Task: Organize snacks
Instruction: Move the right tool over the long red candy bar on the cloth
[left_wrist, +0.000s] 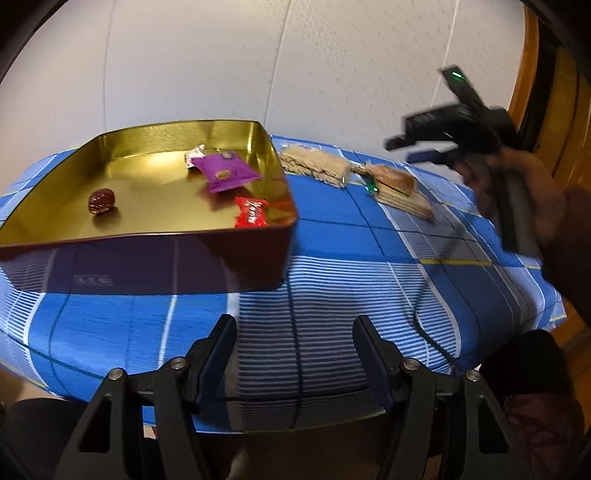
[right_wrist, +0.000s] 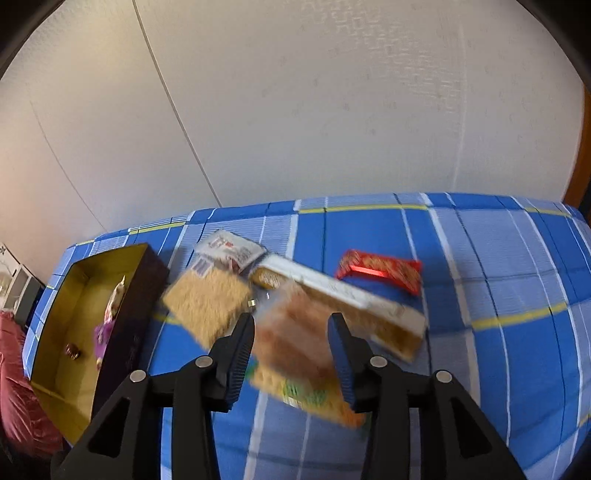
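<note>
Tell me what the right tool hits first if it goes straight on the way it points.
Most likely the blurred orange-brown snack packet lying between the open fingers of the right tool. A long cracker box lies just beyond it on the blue checked cloth. Motion blur leaves the exact depth unclear.

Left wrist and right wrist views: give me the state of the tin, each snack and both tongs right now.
Gold-lined rectangular tin: open, no lid on.
Purple snack packet: inside tin, sealed.
Red candy wrapper: inside tin.
Dark brown round sweet: inside tin.
Clear-wrapped wafer pack: outside tin, on blue checked cloth.
Orange-brown biscuit packet: outside tin, between the open right tongs, blurred.
Red flat packet: on cloth.
Left tongs: open, empty.
</note>
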